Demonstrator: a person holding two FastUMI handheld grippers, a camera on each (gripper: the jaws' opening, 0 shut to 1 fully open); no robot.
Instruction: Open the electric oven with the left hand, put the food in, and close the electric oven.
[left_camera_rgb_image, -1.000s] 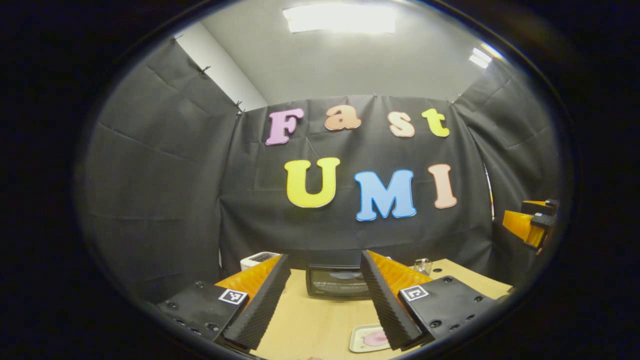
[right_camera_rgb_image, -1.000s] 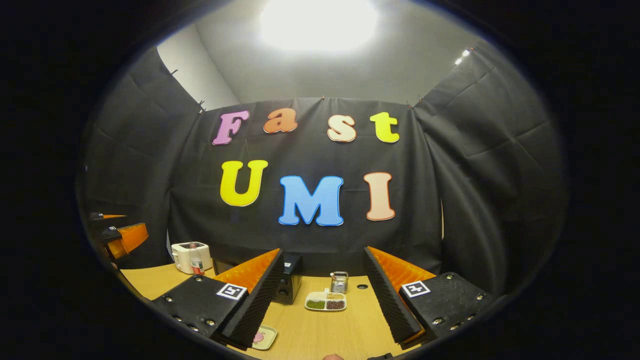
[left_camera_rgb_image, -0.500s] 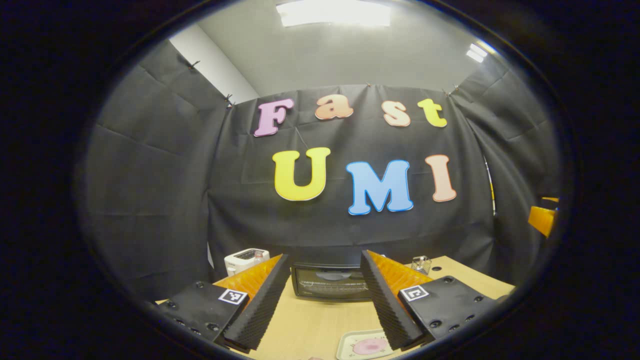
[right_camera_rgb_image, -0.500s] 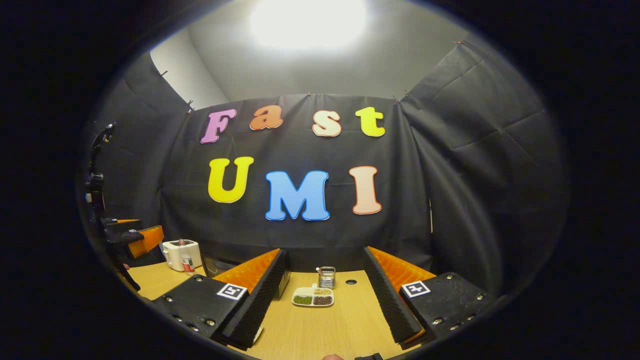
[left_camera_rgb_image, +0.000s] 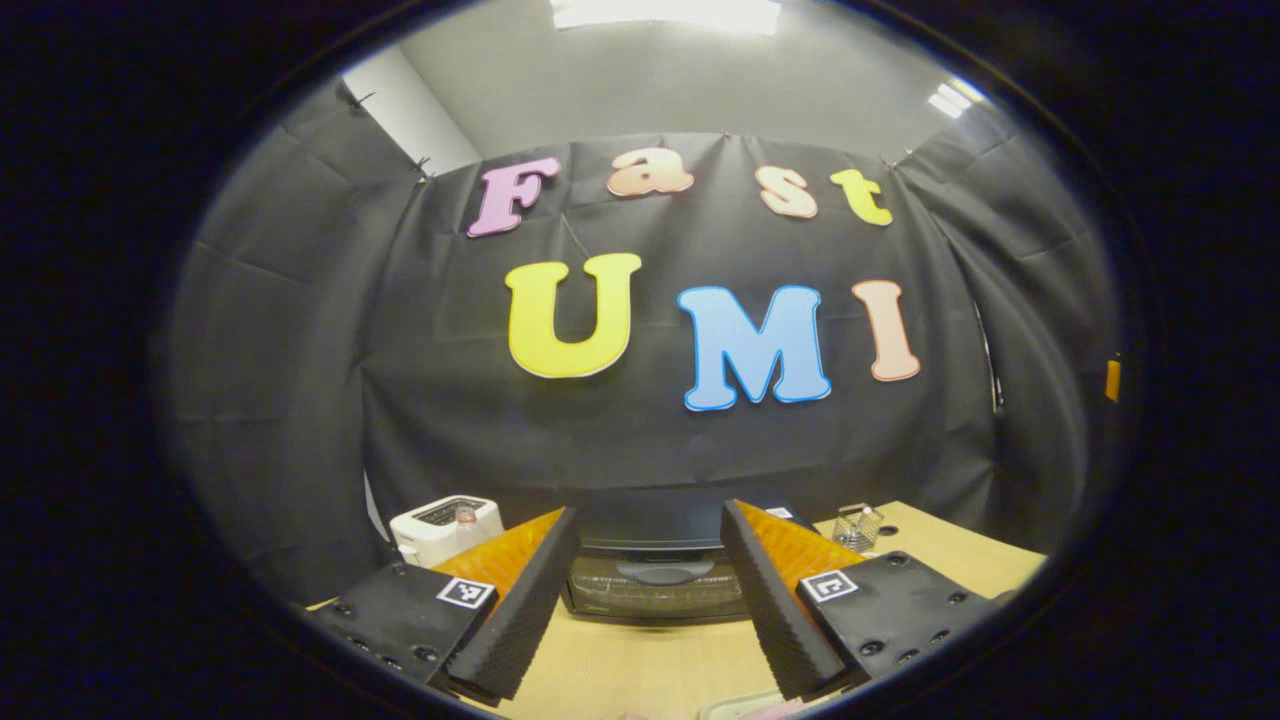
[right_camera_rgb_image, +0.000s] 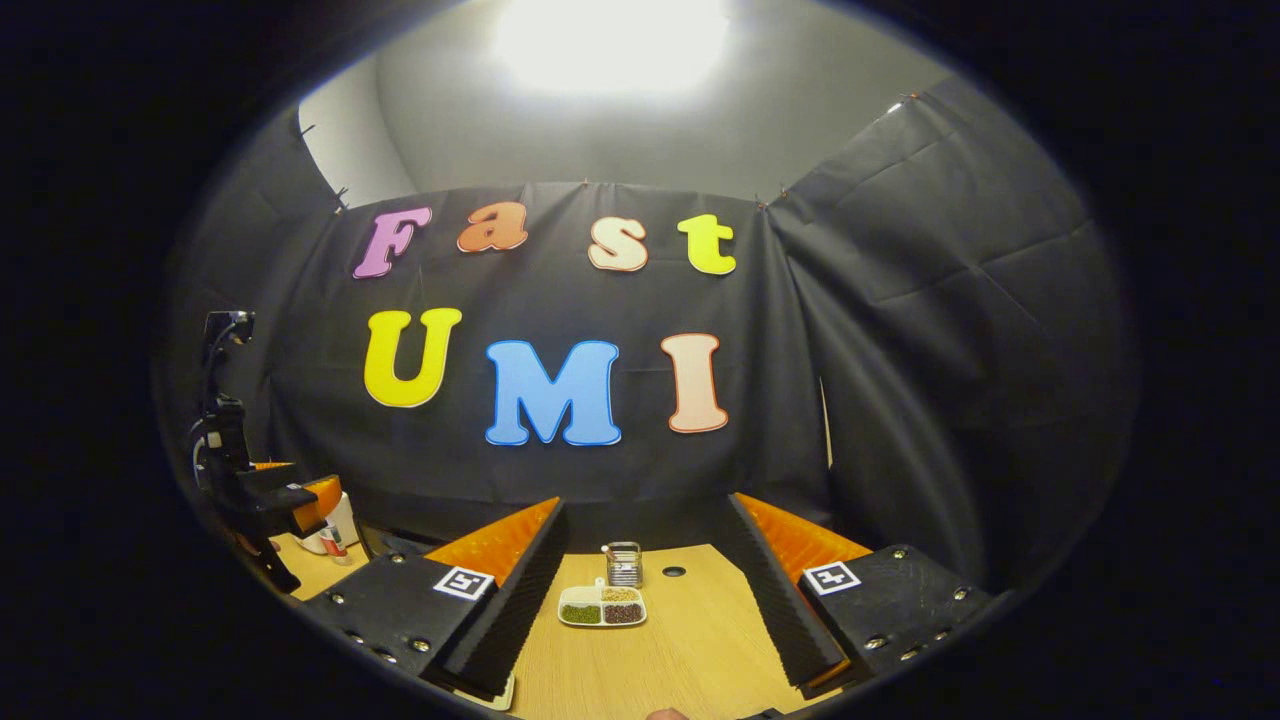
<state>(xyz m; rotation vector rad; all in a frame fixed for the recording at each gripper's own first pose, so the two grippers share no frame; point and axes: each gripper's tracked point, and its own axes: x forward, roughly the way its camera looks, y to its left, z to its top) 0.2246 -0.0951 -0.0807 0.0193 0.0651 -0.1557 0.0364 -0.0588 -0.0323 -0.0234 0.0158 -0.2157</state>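
Left gripper view has the electric oven (left_camera_rgb_image: 655, 590) dead ahead at twelve o'clock, framed between the two fingers, its dark glass door shut and a curved handle across the top of the door. The oven sits on the wooden table (left_camera_rgb_image: 640, 665), near but not touching the left gripper (left_camera_rgb_image: 648, 600), whose jaws stand wide apart with nothing between them. Low at five o'clock a sliver of a pale plate (left_camera_rgb_image: 745, 708) shows at the table's near edge; I take it for the food's dish, though too little of it shows to be sure.

From where I stand, the step in hand looks like the approach to the door handle. To do it well, I'd keep the oven centred between the fingers, come in level with the handle, close both pads on it, then pull out and down along the door's hinge arc instead of straight back, so the light oven doesn't slide on the table.

Beyond the oven, a white toaster (left_camera_rgb_image: 445, 525) sits at ten o'clock and a small wire basket (left_camera_rgb_image: 858, 525) at two o'clock.

Right gripper view shows the right gripper (right_camera_rgb_image: 648, 600) equally wide and holding nothing, hanging over the table with a divided dish (right_camera_rgb_image: 601, 607) at twelve o'clock and the left gripper off at nine o'clock.
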